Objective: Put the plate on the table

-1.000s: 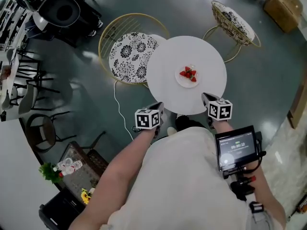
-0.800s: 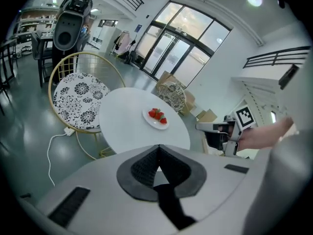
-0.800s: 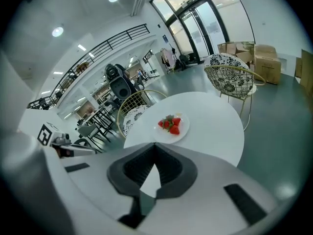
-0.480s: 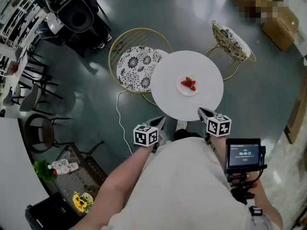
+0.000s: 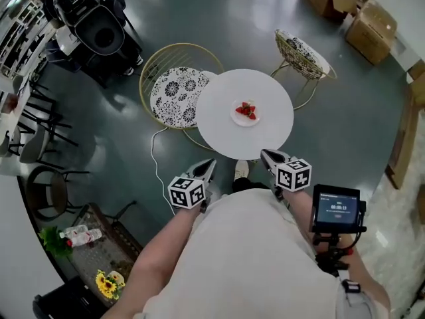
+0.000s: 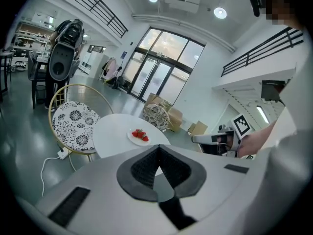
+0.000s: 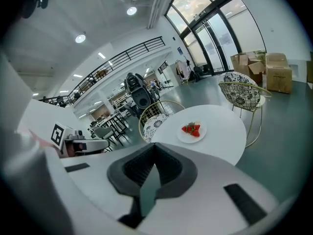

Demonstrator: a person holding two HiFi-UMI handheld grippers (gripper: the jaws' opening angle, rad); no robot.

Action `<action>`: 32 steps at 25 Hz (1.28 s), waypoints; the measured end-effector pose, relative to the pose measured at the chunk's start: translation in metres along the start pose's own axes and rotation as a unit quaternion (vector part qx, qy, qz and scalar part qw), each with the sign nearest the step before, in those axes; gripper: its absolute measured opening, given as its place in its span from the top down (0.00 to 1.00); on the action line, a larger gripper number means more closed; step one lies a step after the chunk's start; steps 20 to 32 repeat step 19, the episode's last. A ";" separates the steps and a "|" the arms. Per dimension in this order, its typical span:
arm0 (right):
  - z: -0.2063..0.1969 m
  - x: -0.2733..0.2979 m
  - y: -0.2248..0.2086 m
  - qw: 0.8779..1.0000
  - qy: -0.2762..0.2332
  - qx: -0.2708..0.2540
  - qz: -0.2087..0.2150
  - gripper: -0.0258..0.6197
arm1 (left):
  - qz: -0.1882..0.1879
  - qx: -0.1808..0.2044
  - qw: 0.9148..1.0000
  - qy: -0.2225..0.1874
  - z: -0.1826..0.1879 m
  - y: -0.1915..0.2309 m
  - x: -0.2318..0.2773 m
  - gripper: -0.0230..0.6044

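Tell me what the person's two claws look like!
The left pale grey pointed claw and the right pale grey pointed claw each carry a white cube with black square markers. Inside are dark ribbed pads. The person wears a cream short-sleeved top.

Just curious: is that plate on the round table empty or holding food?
Holding food: red strawberries lie on the white plate on the table.
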State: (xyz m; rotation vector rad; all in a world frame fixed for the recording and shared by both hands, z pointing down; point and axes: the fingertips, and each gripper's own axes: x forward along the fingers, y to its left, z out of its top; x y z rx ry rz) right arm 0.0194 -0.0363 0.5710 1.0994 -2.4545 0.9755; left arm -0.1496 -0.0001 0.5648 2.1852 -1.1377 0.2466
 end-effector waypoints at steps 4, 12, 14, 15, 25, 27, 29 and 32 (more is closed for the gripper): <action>-0.006 0.006 0.009 1.000 0.001 -0.011 0.012 0.95 | 0.002 0.006 1.000 -0.005 -0.005 0.000 -0.004 0.96; -0.025 -0.027 0.020 1.000 0.012 -0.012 -0.005 0.95 | -0.024 0.012 1.000 0.011 -0.021 -0.035 -0.015 0.96; -0.030 -0.031 0.022 1.000 0.010 -0.009 -0.006 0.95 | -0.027 0.012 0.999 0.014 -0.026 -0.038 -0.019 0.95; -0.031 -0.033 0.024 1.000 0.009 -0.008 -0.005 0.95 | -0.028 0.012 0.999 0.016 -0.028 -0.040 -0.020 0.96; -0.035 -0.038 0.027 1.000 0.006 -0.007 -0.003 0.95 | -0.032 0.015 0.999 0.019 -0.034 -0.045 -0.022 0.96; -0.035 -0.038 0.027 1.000 0.006 -0.007 -0.003 0.95 | -0.032 0.015 0.999 0.019 -0.034 -0.045 -0.022 0.96; -0.035 -0.038 0.027 1.000 0.006 -0.007 -0.003 0.95 | -0.032 0.015 0.999 0.019 -0.034 -0.045 -0.022 0.96; -0.035 -0.038 0.027 1.000 0.006 -0.007 -0.003 0.95 | -0.032 0.015 0.999 0.019 -0.034 -0.045 -0.022 0.96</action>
